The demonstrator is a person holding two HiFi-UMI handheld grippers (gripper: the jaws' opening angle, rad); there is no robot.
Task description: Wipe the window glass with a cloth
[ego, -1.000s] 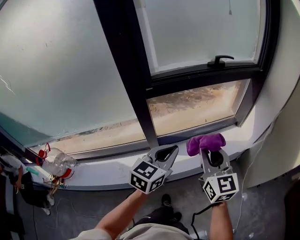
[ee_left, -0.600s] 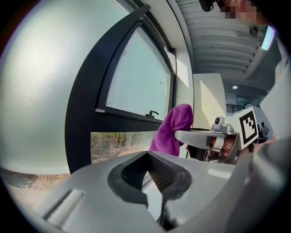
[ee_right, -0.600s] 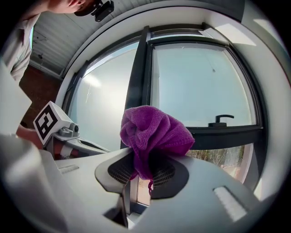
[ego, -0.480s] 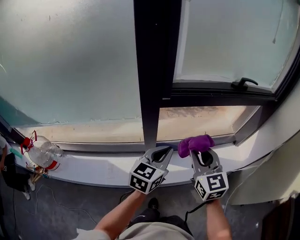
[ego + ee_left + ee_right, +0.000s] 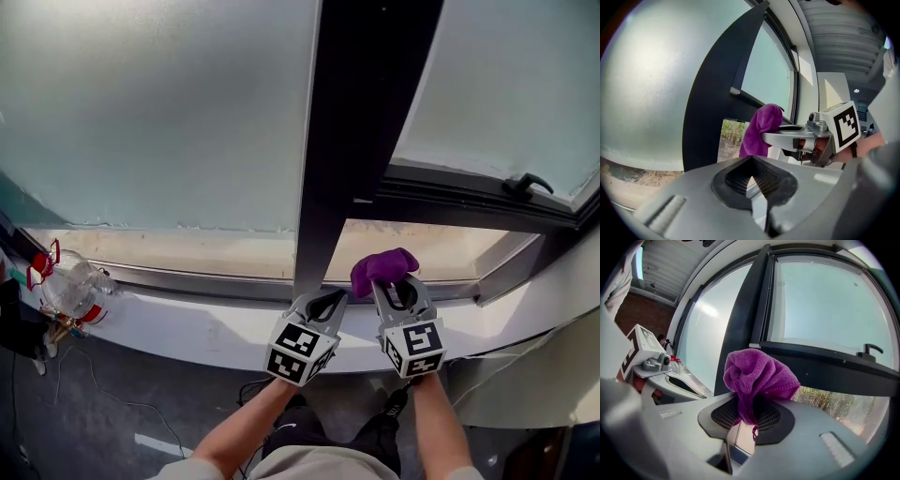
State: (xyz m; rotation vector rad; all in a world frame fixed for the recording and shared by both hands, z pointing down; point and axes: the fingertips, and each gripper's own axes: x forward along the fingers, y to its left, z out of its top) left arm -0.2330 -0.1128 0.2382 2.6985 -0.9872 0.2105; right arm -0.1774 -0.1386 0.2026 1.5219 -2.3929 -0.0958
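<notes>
A bunched purple cloth [image 5: 382, 267] [image 5: 757, 378] is pinched in my right gripper [image 5: 389, 284] [image 5: 749, 414], which is shut on it just below the lower right pane. The cloth [image 5: 761, 127] also shows in the left gripper view beside the dark mullion. My left gripper [image 5: 323, 302] [image 5: 752, 180] sits close to the left of the right one, jaws shut with nothing between them. Both are held over the white sill [image 5: 187, 323], short of the frosted window glass [image 5: 159, 112]. A black vertical mullion [image 5: 352, 131] splits the glass in front of the grippers.
A black window handle [image 5: 527, 182] sits on the right sash frame. A clear plastic bottle with red parts [image 5: 66, 286] lies on the sill at far left. Cables trail on the grey floor [image 5: 112, 412] below. The person's forearms reach up from the bottom edge.
The view has swung left and up, so the mullion now stands centre. Both grippers stay side by side near the sill, the right one still holding the cloth.
</notes>
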